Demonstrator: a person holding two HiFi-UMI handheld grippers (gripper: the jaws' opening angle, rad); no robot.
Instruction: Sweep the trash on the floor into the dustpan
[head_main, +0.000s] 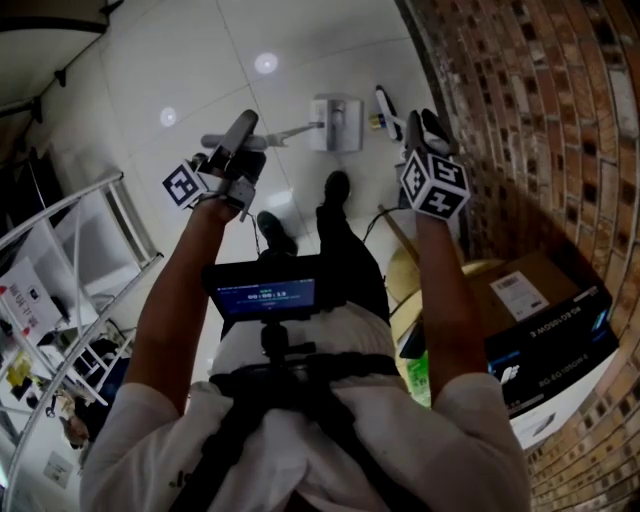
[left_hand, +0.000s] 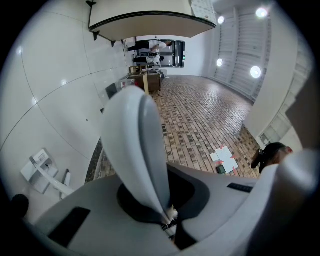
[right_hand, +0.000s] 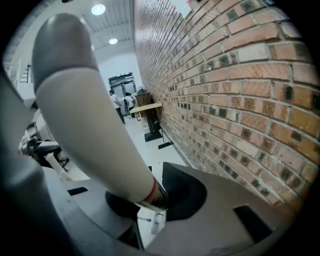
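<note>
Closest to the lens, a white shirt (head_main: 300, 455) crossed by a dark harness (head_main: 290, 385) is seen, with a small lit screen (head_main: 265, 293) mounted at the chest. The left gripper (head_main: 243, 128) is held out forward with its jaws pressed together and nothing between them. The right gripper (head_main: 425, 125) is held close to the brick wall (head_main: 540, 120), its jaws parted a little and holding nothing.

The floor (head_main: 190, 70) is laid with large glossy white tiles, in which ceiling lights (head_main: 265, 63) are mirrored. The dustpan (head_main: 335, 122) is set flat on these tiles ahead of two dark shoes (head_main: 337, 188), between the grippers, with its handle pointed to the left. A slim white object (head_main: 388, 110) with a dark end is laid just beside it, on the wall side.

The right edge of the space is closed by the brick wall, which meets the tiles in one long line. Nearer the person, cartons (head_main: 555, 345) and a round yellowish top (head_main: 405, 280) are crowded against that wall. The left side is bounded by a white metal railing (head_main: 70, 230). Between railing and wall, open tile is left around and beyond the dustpan.
</note>
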